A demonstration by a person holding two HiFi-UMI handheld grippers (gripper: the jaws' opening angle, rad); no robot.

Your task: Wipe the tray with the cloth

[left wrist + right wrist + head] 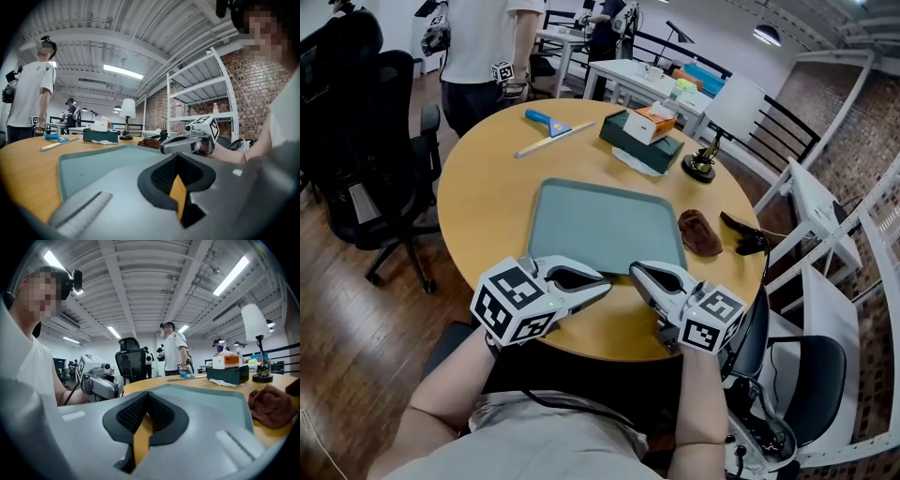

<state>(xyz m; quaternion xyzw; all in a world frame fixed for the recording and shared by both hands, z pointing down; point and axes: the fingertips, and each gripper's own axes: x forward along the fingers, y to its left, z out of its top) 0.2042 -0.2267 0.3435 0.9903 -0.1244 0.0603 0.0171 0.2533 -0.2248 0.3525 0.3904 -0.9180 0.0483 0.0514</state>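
Observation:
A grey-green tray (605,225) lies in the middle of the round wooden table. The brown cloth (700,232) lies crumpled on the tabletop just off the tray's right edge. Both grippers rest at the table's near edge, in front of the tray, with their tips pointing at each other. My left gripper (602,286) is shut and holds nothing. My right gripper (636,273) is shut and empty too. The left gripper view shows the tray (93,164), the cloth (149,143) and the right gripper (187,140). The right gripper view shows the cloth (272,405) past the tray (211,404).
At the table's far side sit a dark green tissue box (642,139), a blue scraper (546,120), a long ruler (553,141) and a lamp base (701,167). A black object (745,234) lies right of the cloth. A person (483,47) stands behind; office chairs (366,178) flank the table.

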